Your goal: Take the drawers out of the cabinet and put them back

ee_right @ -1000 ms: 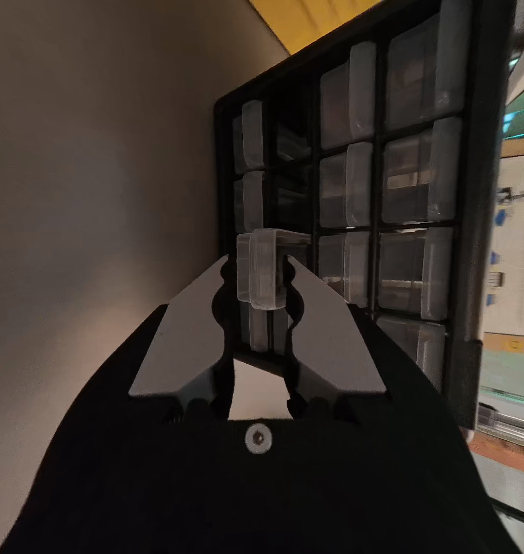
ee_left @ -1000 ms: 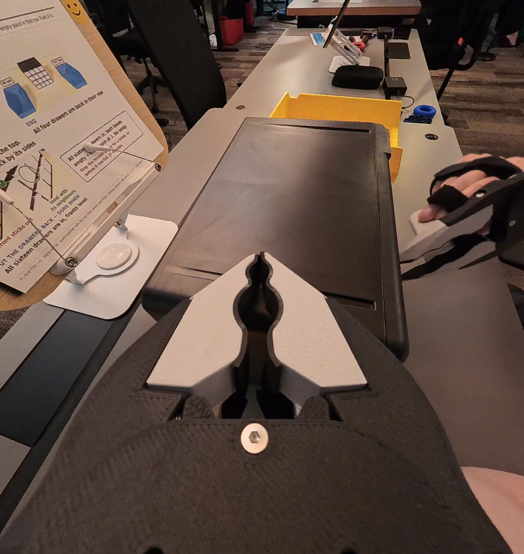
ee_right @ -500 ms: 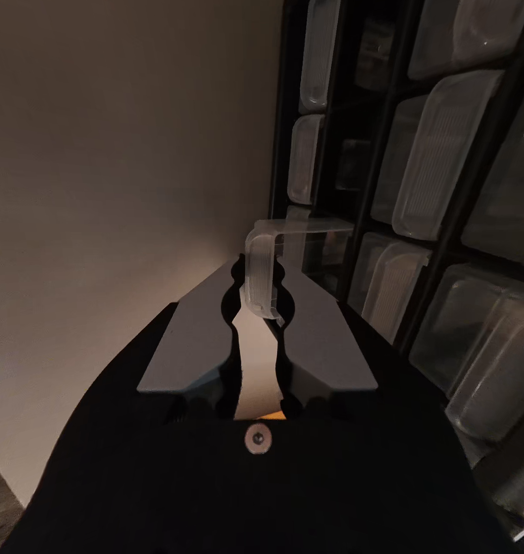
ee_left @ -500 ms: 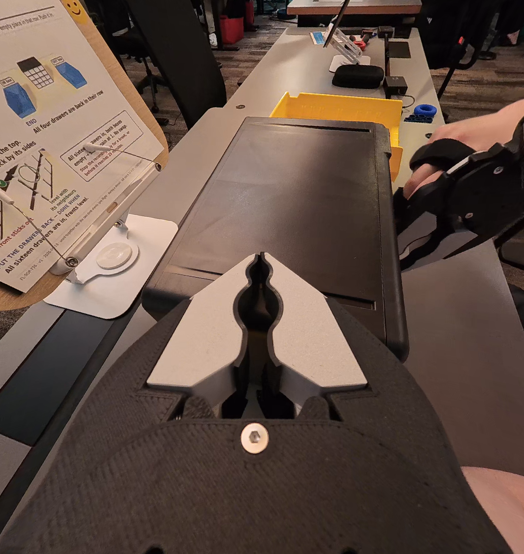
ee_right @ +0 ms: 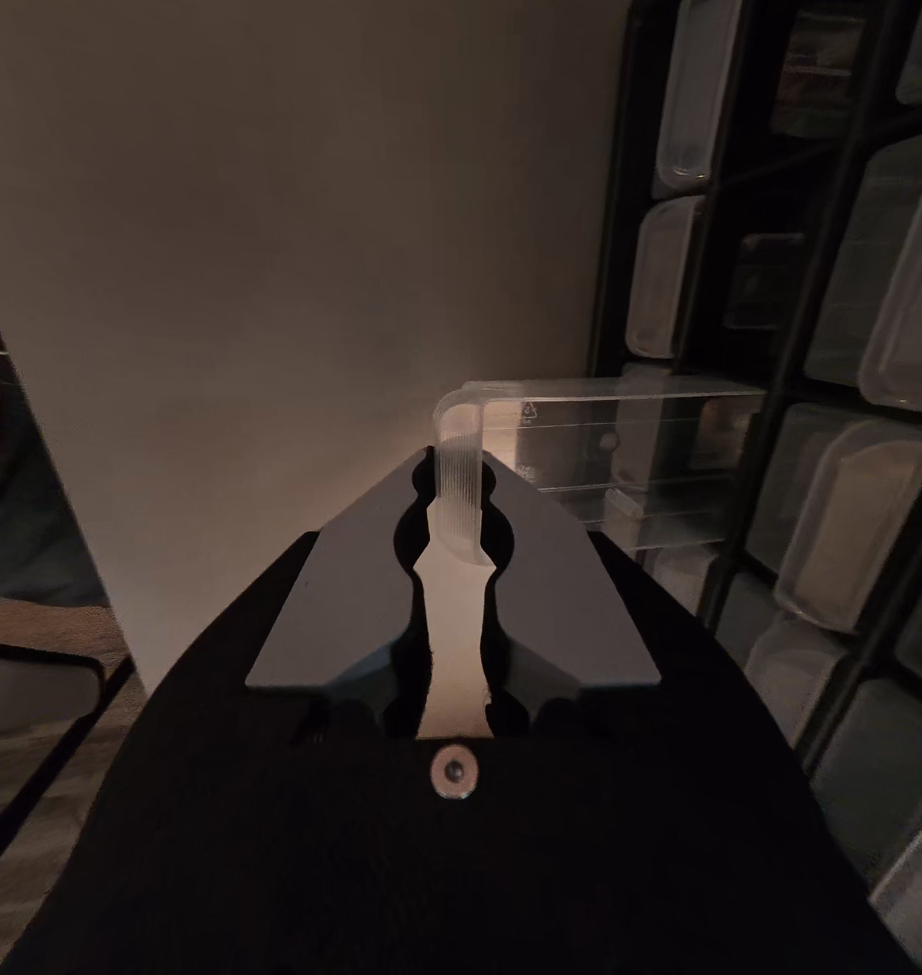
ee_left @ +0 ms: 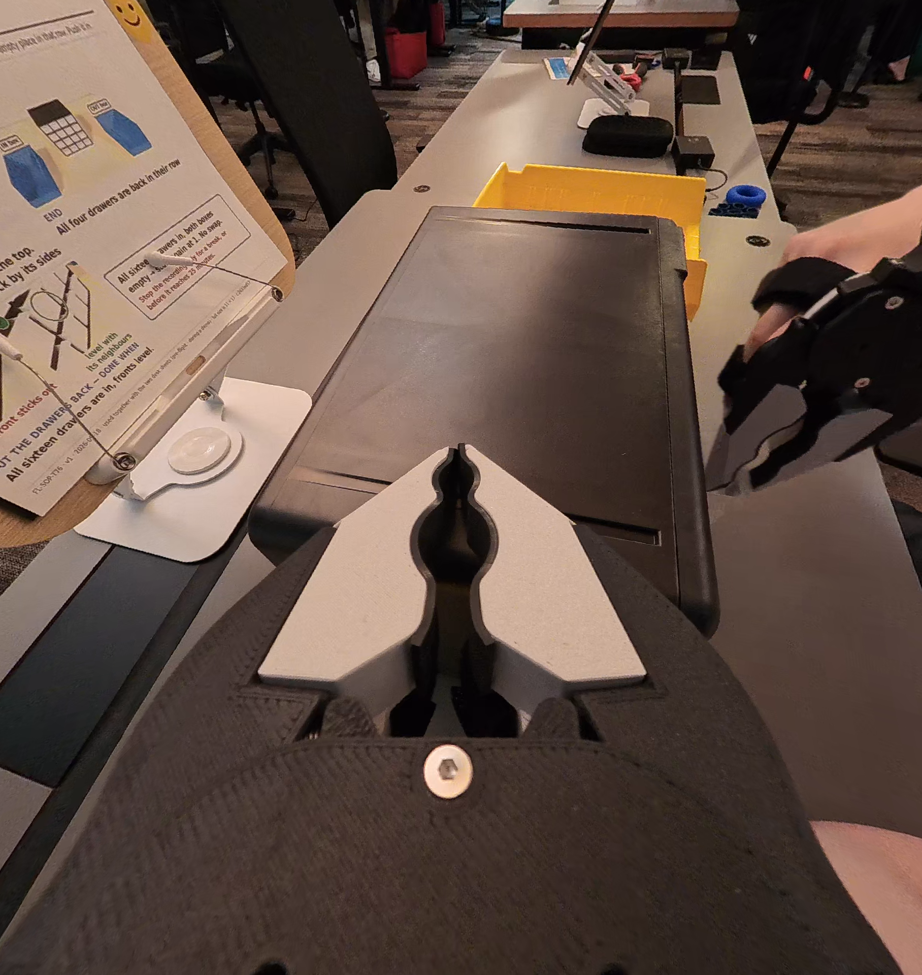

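The black cabinet (ee_left: 511,380) stands on the grey table; the left wrist view looks along its top. My left gripper (ee_left: 460,448) is shut and empty, resting over the cabinet's near end. In the right wrist view my right gripper (ee_right: 456,459) is shut on the front handle of a clear plastic drawer (ee_right: 617,464), pulled well out of the cabinet front (ee_right: 796,369). Several clear drawers sit in the other slots. The right gripper also shows in the left wrist view (ee_left: 765,443), beside the cabinet's right side.
A yellow bin (ee_left: 596,195) sits behind the cabinet. An instruction sheet on a white stand (ee_left: 95,253) is to the left. Farther back are a black case (ee_left: 627,134) and a blue ring (ee_left: 746,196). A person's gloved hand (ee_left: 802,285) holds the right gripper. The grippers' ends are close to 25 cm from one another.
My right gripper has drawn back from the cabinet front with the clear drawer, which now sticks far out of its slot. The left gripper has not moved.
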Motion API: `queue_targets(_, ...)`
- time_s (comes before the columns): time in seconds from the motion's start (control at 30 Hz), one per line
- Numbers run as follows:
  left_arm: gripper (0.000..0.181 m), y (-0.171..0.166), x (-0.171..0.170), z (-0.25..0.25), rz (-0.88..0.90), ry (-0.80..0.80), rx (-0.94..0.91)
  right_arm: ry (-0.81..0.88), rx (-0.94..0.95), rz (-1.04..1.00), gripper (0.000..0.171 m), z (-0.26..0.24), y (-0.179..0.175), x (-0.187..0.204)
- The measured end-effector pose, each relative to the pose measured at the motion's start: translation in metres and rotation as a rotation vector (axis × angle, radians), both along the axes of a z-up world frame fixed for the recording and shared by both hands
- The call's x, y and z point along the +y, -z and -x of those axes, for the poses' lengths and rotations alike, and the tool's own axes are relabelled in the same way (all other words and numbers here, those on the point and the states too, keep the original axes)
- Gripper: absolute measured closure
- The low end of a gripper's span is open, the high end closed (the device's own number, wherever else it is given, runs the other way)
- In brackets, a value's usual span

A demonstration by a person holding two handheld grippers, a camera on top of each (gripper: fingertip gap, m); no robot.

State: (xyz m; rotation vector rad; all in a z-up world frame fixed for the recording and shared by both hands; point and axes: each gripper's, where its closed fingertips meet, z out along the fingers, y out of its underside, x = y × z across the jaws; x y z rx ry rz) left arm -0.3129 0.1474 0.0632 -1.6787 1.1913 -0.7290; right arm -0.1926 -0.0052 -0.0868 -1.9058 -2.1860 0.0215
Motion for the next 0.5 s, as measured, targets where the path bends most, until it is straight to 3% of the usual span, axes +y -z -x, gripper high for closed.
queue_targets(0.5,0.181,0.000,0.000,0.000,-0.001,-0.003,0.001,-0.002,0.025,0.106,0.159,-0.010,-0.008,-0.064)
